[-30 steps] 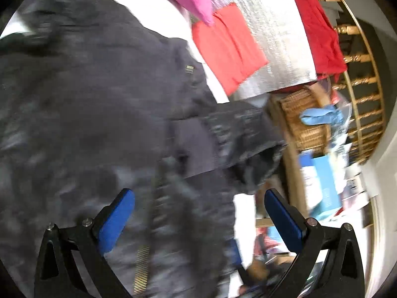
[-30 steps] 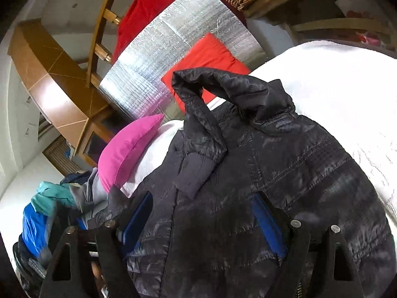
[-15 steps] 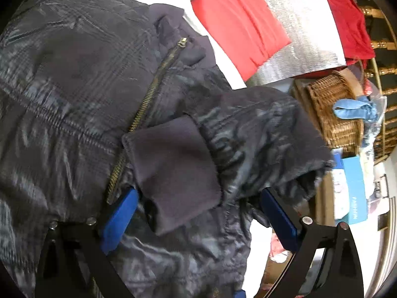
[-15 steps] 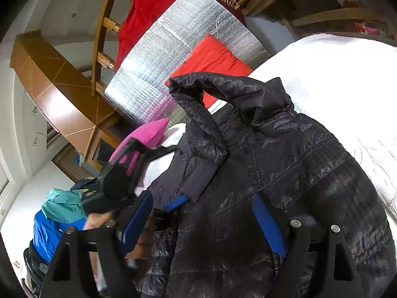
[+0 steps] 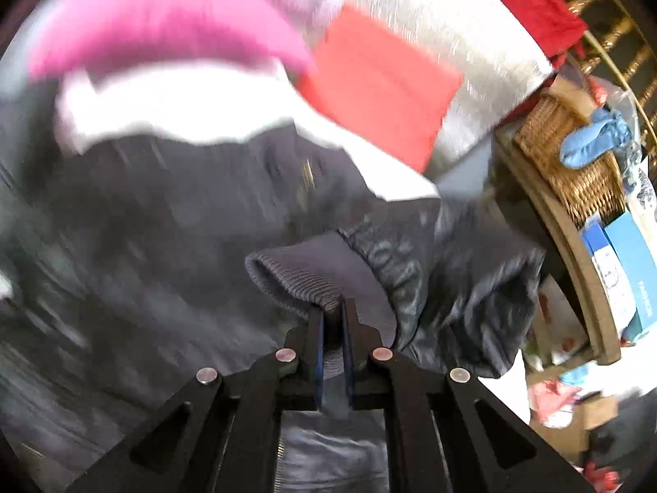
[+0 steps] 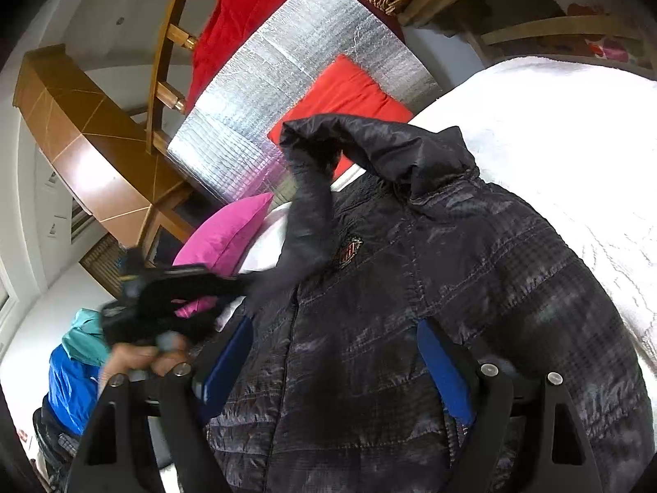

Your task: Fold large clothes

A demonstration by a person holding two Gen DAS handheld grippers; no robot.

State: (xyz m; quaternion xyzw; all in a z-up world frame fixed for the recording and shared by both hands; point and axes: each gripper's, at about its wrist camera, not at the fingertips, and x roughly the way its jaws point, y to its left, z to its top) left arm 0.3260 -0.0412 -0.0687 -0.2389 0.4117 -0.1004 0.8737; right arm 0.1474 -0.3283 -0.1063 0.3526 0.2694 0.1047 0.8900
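Observation:
A dark quilted jacket (image 6: 431, 287) lies front up on a white bed cover (image 6: 554, 131), its hood toward the headboard. My left gripper (image 5: 333, 308) is closing tight on the ribbed grey cuff (image 5: 295, 275) of one sleeve, and its blue pads press the fabric. In the right wrist view that sleeve (image 6: 308, 213) is drawn up and out to the left by the left gripper (image 6: 246, 283), which a hand (image 6: 135, 361) holds. My right gripper (image 6: 336, 365) stands open low over the jacket's front, pads wide apart.
A pink pillow (image 6: 230, 230), a red cushion (image 6: 345, 90) and a silver foil panel (image 6: 279, 82) stand at the bed's head. A wicker basket (image 5: 575, 156) sits on a wooden shelf beside the bed. Blue and teal clothes (image 6: 74, 369) are piled at the left.
The left gripper went from wide open around the cuff to shut on it, then lifted and pulled the sleeve off the jacket's front. The right gripper stayed in place.

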